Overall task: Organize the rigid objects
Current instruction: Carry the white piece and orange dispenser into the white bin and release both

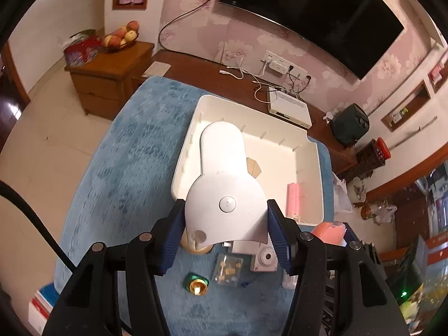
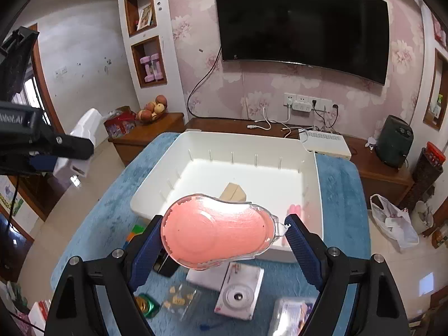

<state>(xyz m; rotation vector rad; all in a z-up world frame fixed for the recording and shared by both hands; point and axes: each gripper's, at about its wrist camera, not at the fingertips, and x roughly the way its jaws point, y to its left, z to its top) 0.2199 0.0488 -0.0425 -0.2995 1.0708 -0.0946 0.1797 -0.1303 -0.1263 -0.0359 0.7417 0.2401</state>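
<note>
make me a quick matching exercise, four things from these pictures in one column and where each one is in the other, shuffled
Things:
1. white device
2. pink case
3. cardboard box
4. white camera

Places:
A. on the blue mat, in front of the bin
B. in the left gripper
C. inside the white bin
D. in the right gripper

Pairs: 1-B, 2-D, 3-C, 4-A

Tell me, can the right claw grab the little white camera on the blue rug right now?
Probably not yet. The right claw is already shut on the pink case, so it has no room for the white camera lying just below it. It would likely need to drop the case in the white bin first.
</note>
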